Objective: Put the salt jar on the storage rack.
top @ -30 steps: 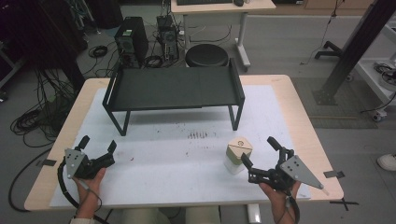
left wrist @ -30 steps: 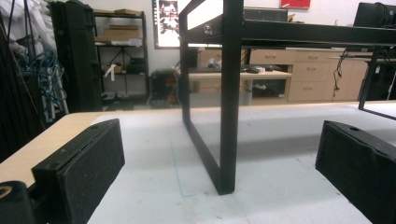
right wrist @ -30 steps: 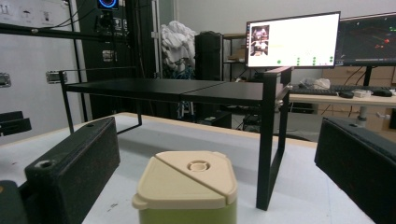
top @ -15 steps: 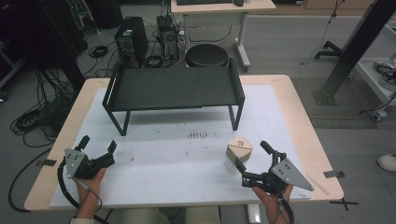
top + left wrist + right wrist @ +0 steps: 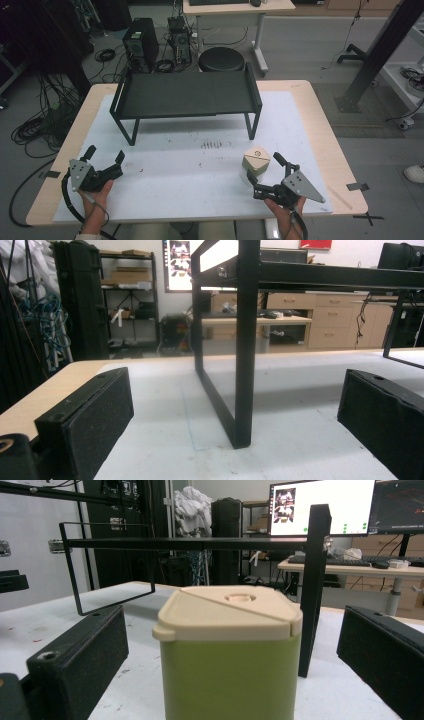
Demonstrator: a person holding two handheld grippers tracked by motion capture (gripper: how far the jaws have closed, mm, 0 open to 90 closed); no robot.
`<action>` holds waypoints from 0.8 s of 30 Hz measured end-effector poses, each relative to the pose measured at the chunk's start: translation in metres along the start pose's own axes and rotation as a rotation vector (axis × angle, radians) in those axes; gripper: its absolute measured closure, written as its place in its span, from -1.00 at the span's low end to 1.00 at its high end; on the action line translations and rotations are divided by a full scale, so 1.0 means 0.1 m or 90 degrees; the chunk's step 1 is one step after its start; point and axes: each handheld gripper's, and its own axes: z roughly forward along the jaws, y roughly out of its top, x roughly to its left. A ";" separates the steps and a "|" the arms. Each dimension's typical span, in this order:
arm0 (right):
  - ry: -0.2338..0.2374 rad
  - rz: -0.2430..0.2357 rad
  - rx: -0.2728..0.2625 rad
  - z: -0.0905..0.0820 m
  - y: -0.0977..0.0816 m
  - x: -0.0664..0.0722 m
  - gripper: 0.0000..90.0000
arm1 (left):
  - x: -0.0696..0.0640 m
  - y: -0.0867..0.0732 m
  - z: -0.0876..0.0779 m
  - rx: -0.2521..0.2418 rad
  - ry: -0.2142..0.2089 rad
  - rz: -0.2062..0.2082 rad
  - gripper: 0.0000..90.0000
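A green container with a beige lid (image 5: 256, 162) (image 5: 229, 652) stands on the white mat at the right front. My right gripper (image 5: 265, 169) (image 5: 230, 680) is open, its black jaws on either side of the container without touching it. My left gripper (image 5: 105, 156) (image 5: 235, 440) rests open on the mat at the left front, with nothing between its jaws. A black low shelf (image 5: 186, 95) stands at the back middle of the table; its front left leg (image 5: 247, 350) rises ahead of the left gripper.
The white mat (image 5: 200, 175) covers most of the wooden table (image 5: 332, 145). Beyond the far edge are a round black stool (image 5: 221, 59), computer towers (image 5: 140, 45) and loose cables on the floor. A black post (image 5: 380, 50) stands at the right.
My right gripper has moved forward and left, so the container now sits between its jaws. The left gripper has stayed where it was.
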 end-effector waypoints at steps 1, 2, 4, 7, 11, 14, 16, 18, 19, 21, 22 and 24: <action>0.001 0.000 0.001 0.01 -0.02 0.00 -1.00 | 0.00 0.00 0.00 0.000 0.000 0.000 -0.96; 0.002 0.000 0.001 0.03 -0.04 0.00 -1.00 | 0.00 0.00 0.00 0.000 0.000 0.000 -0.96; 0.003 0.001 0.002 0.05 -0.05 0.00 -1.00 | 0.00 0.00 0.00 0.000 0.000 0.000 -0.96; 0.004 0.003 0.005 0.09 -0.09 -0.01 -1.00 | 0.00 0.00 0.00 0.000 -0.001 -0.001 -0.96; 0.006 0.003 0.007 0.15 -0.15 -0.01 -1.00 | 0.00 0.00 0.00 -0.001 -0.002 -0.001 -0.96; 0.007 0.008 0.006 0.17 -0.18 -0.01 -1.00 | 0.00 0.00 0.00 0.000 -0.002 -0.001 -0.96; 0.008 0.007 0.005 0.19 -0.20 -0.01 -0.99 | 0.00 0.00 0.00 -0.001 -0.002 -0.001 -0.96; 0.007 0.005 0.006 0.20 -0.21 0.00 -0.99 | 0.00 0.00 0.00 0.000 -0.002 0.000 -0.96; 0.008 0.003 0.006 0.21 -0.22 0.00 -0.99 | 0.00 0.00 0.00 0.000 -0.003 0.000 -0.96; 0.002 -0.003 0.008 0.24 -0.24 0.00 -0.99 | 0.00 0.00 0.00 0.000 -0.003 0.000 -0.96; 0.000 -0.005 0.008 0.24 -0.25 0.00 -0.99 | 0.00 0.00 0.00 0.000 -0.003 0.000 -0.96; -0.001 -0.004 0.006 0.26 -0.26 0.01 -0.99 | 0.00 0.00 0.00 0.000 -0.003 -0.001 -0.96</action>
